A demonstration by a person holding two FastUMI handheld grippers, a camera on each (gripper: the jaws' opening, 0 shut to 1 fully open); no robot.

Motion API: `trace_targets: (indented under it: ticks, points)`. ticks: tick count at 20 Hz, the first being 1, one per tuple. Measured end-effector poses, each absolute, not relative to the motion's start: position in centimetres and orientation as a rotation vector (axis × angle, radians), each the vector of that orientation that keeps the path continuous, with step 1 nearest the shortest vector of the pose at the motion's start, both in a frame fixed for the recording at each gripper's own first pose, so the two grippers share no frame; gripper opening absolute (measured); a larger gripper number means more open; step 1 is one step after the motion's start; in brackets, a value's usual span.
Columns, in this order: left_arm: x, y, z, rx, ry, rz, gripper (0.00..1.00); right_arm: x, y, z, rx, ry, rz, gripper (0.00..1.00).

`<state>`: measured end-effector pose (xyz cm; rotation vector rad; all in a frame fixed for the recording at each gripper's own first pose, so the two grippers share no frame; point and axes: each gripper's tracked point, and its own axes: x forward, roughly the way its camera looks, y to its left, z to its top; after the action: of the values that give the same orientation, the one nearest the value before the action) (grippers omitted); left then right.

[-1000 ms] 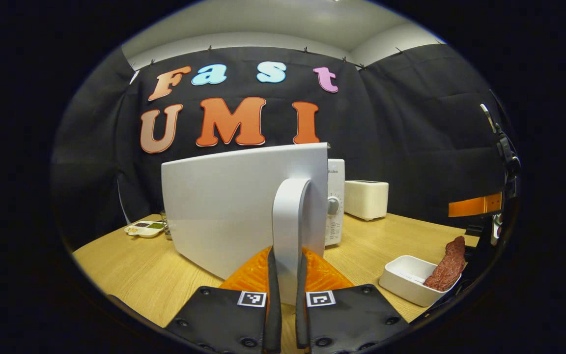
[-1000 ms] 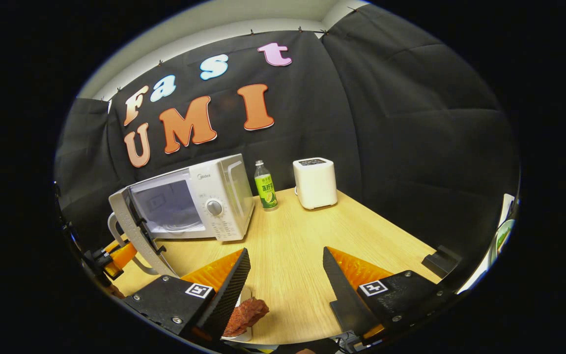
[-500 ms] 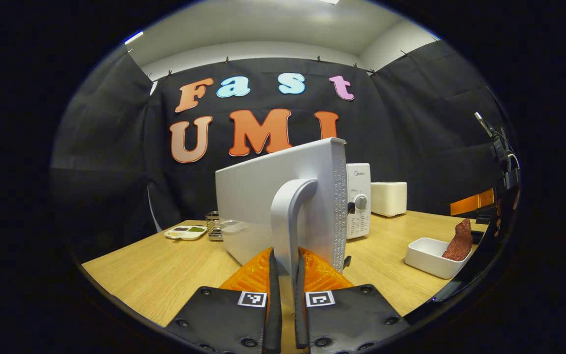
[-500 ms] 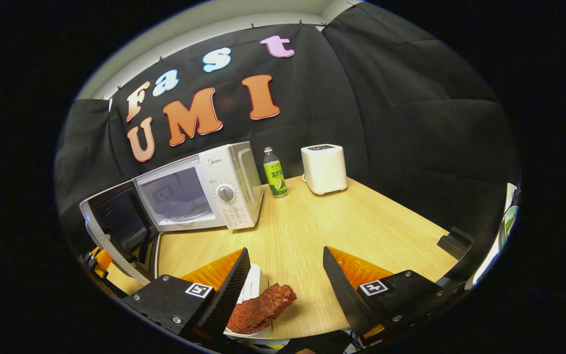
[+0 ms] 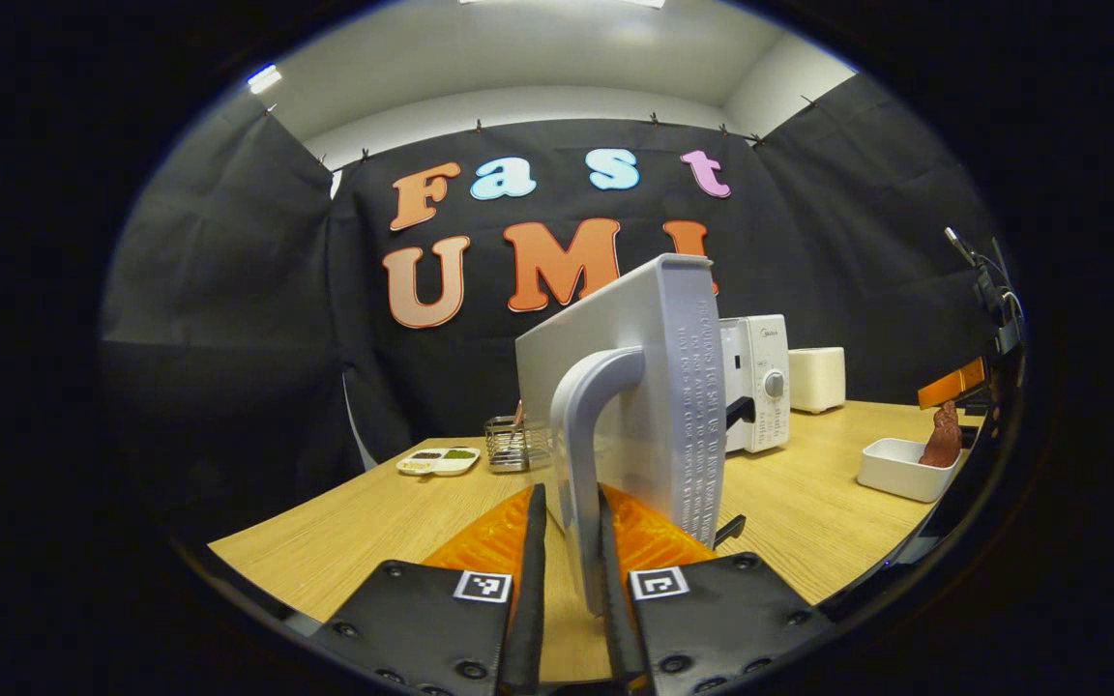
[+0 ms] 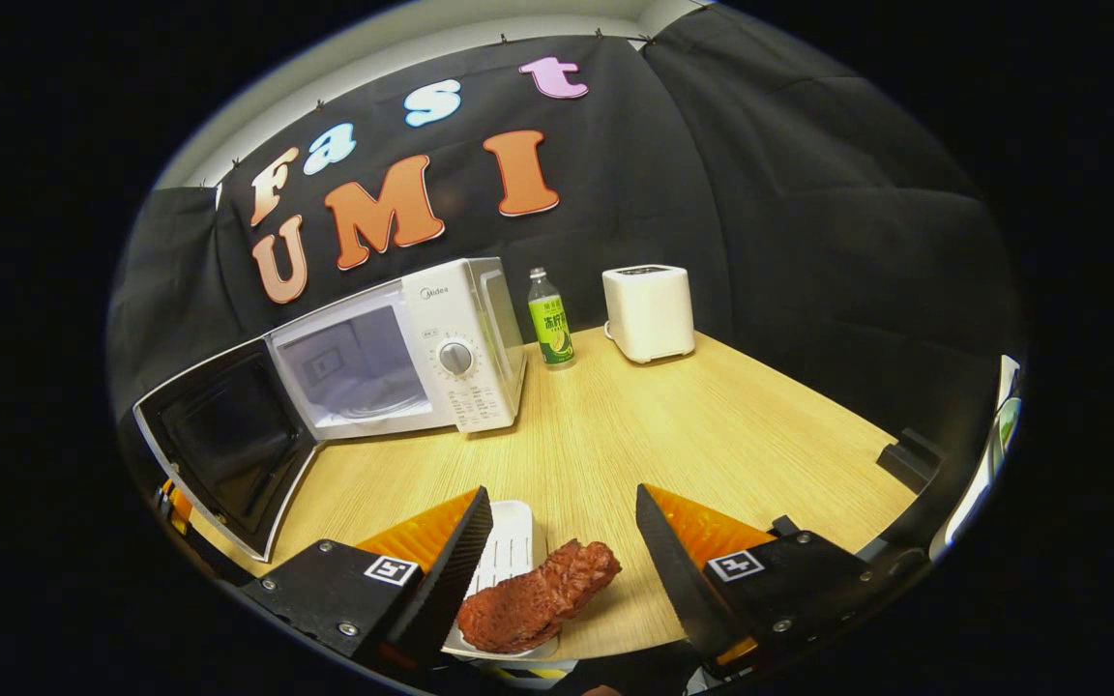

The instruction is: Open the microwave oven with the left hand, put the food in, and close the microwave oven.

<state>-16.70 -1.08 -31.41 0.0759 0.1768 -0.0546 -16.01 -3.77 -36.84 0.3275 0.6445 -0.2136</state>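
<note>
In the left gripper view my left gripper is shut on the microwave's grey door handle, and the door stands swung wide open. The right gripper view shows the white microwave with its cavity exposed and the door open at the left. A reddish-brown piece of meat lies in a white dish on the table. My right gripper hovers open just above it, one finger on each side. The dish and meat also appear far right in the left gripper view.
A green-labelled bottle and a white toaster stand behind the microwave on the wooden table. A small sauce tray and a wire holder sit at the table's far left.
The left gripper has pulled the door from part open to wide open. The right gripper has drifted forward, so the meat and dish sit more between its fingers.
</note>
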Motion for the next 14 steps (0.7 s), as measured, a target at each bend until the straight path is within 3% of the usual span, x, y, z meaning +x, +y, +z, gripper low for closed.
trace_targets:
  ticks: [1,2,4,5,7,8,9,10,14]
  points:
    - [-16.7,-0.5,-31.3,0.078,0.176,-0.058,0.36,-16.0,-3.6,-36.8,0.327,0.647,-0.215,0.93]
    - [-16.8,0.0,-31.3,0.079,0.177,-0.063,0.41,-16.0,-3.6,-36.9,0.325,0.651,-0.218,0.94]
    - [-16.7,0.9,-31.3,0.08,0.179,-0.082,0.66,-16.3,-3.6,-37.2,0.33,0.663,-0.222,0.94]
    - [-16.6,1.6,-31.2,0.085,0.179,-0.084,0.89,-16.4,-3.5,-37.5,0.333,0.67,-0.225,0.94]
    - [-16.5,2.9,-31.3,0.086,0.189,-0.087,0.84,-16.6,-3.5,-37.7,0.343,0.68,-0.231,0.94]
    - [-16.8,3.4,-31.2,0.085,0.193,-0.089,0.91,-16.7,-3.5,-37.8,0.349,0.685,-0.235,0.94]
    - [-16.9,4.1,-31.2,0.093,0.199,-0.087,0.91,-16.7,-3.4,-37.9,0.355,0.691,-0.234,0.94]
    - [-17.0,4.8,-31.1,0.098,0.201,-0.084,0.99,-16.9,-3.3,-37.9,0.36,0.695,-0.236,0.94]
    - [-17.5,6.9,-31.3,0.077,0.231,-0.07,0.99,-17.1,-3.1,-38.1,0.379,0.707,-0.231,0.94]
